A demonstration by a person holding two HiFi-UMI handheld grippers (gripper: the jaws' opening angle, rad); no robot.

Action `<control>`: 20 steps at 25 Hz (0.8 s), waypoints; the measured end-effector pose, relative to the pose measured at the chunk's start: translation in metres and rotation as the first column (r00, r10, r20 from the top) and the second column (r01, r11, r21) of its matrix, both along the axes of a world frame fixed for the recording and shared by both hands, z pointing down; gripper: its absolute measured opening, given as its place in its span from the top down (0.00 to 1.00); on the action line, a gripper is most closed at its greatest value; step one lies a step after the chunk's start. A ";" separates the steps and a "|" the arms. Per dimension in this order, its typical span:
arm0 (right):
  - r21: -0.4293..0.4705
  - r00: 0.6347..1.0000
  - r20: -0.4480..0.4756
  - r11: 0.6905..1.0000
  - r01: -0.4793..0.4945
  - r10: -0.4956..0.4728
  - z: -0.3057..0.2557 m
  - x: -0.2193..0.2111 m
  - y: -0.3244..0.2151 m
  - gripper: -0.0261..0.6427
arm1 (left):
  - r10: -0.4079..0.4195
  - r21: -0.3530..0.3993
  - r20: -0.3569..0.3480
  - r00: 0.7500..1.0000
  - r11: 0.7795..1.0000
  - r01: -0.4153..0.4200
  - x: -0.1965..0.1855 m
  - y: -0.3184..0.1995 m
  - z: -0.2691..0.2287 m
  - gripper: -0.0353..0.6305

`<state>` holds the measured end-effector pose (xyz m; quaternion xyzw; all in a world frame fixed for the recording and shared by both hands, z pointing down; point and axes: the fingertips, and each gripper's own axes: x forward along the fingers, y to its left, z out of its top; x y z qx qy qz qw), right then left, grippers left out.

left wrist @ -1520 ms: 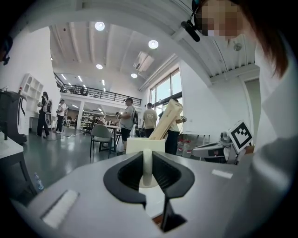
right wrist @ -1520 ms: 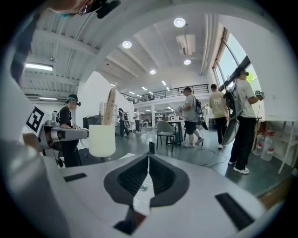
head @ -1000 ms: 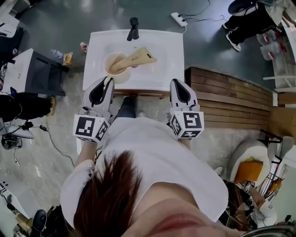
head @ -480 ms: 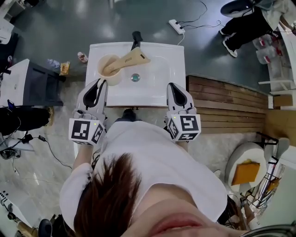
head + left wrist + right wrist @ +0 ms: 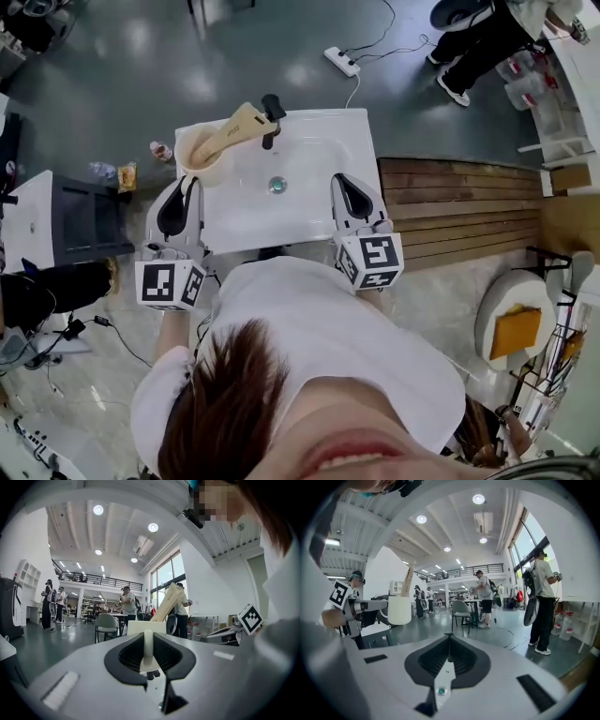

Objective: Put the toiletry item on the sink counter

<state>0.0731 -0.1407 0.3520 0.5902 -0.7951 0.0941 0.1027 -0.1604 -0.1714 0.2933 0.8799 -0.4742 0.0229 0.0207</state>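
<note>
A tan toiletry tube point(image 5: 234, 127) leans out of a cream cup point(image 5: 199, 155) at the back left corner of the white sink counter point(image 5: 323, 141). Both grippers hover over the counter's front edge, apart from the cup. My left gripper point(image 5: 191, 180) is just in front of the cup, jaws a narrow slit apart with nothing between them. My right gripper point(image 5: 339, 178) is at the front right, jaws together and empty. In the left gripper view the tube point(image 5: 166, 603) rises behind the left gripper point(image 5: 148, 637). The right gripper view shows the cup point(image 5: 399, 610) far left of the right gripper point(image 5: 449, 639).
A black faucet point(image 5: 272, 108) stands at the back of the basin and a drain point(image 5: 277, 185) sits in its middle. A wooden platform point(image 5: 459, 202) adjoins the sink's right side, a dark cabinet point(image 5: 84, 220) stands to the left. A power strip point(image 5: 340, 61) lies on the floor beyond.
The head view has swung, so the sink sits lower and turned in the frame. Both grippers now reach over the counter's front edge. Neither gripper's jaws look different.
</note>
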 end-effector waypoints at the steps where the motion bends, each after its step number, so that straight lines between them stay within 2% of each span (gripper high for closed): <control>1: -0.001 1.000 0.000 1.000 -0.012 0.012 -0.001 0.002 -0.003 0.94 | 0.010 0.000 -0.002 1.000 1.000 -0.010 0.002 -0.005 -0.001 0.87; 10: -0.030 0.998 0.021 0.998 -0.064 0.064 0.010 -0.008 -0.023 0.94 | 0.041 -0.036 0.006 0.999 0.999 -0.041 -0.009 -0.037 0.010 0.87; 20: -0.039 0.999 0.026 0.999 -0.021 0.022 0.014 0.000 -0.045 0.94 | -0.042 -0.048 0.012 0.999 0.998 0.043 -0.014 -0.044 0.012 0.87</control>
